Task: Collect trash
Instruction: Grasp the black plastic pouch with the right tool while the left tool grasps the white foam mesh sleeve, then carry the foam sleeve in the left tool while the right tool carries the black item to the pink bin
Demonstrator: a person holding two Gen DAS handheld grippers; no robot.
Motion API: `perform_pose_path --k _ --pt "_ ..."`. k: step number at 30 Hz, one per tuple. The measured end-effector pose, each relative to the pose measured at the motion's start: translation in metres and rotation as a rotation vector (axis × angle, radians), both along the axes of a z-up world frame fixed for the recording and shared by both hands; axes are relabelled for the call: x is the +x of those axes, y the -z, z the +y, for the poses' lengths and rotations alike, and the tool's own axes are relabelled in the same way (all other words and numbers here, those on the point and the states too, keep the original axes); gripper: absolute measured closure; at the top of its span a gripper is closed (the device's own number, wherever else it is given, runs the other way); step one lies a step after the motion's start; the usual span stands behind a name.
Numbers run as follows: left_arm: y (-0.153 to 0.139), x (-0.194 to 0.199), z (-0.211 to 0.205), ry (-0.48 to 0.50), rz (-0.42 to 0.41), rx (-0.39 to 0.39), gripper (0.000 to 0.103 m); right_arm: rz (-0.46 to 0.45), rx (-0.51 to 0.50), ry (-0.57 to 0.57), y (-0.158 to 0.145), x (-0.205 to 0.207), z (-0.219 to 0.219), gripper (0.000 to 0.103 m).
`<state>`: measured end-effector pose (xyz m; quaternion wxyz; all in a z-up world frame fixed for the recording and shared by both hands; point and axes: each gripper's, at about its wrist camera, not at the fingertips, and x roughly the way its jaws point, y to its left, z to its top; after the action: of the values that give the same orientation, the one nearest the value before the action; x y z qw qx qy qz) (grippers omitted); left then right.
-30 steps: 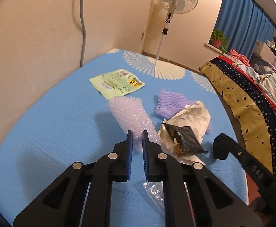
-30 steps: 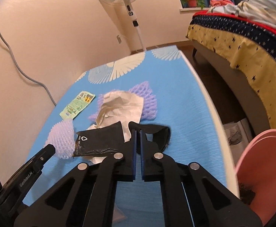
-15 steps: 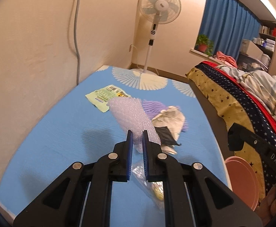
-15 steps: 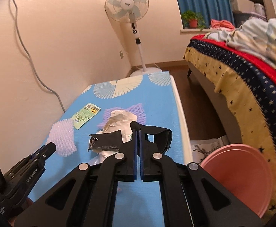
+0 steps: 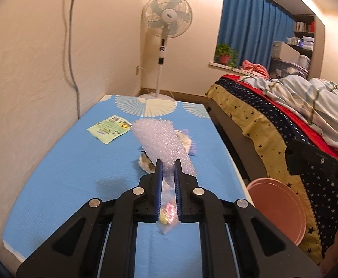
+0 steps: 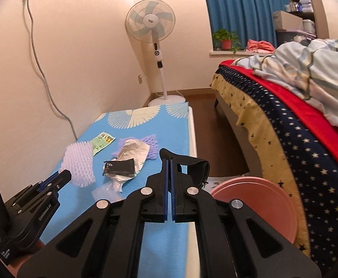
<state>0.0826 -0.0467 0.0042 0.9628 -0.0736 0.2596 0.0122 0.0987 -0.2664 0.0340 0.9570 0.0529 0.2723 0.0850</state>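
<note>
"GenRobot.AI" reads along the left tongs, clamped on foam netting raised over the counter. Right tongs, level, clamp a black strap near the pink bin.

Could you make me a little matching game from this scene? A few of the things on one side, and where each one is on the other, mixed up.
Things:
1. bubble wrap
2. black strap
3. green packet
4. pink bin

Places:
A. flat on the blue mat
B. on the floor beside the mat
C. pinched in the left tongs
D. pinched in the right tongs

Pairs: 1-C, 2-D, 3-A, 4-B
</note>
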Motion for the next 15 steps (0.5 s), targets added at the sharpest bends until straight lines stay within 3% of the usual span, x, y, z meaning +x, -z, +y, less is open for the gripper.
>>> perform_pose_path --k 15 --pt "-0.007 -0.024 -0.028 0.065 -0.02 0.016 0.093 -0.027 0.004 0.064 -0.004 -0.032 -0.024 0.101"
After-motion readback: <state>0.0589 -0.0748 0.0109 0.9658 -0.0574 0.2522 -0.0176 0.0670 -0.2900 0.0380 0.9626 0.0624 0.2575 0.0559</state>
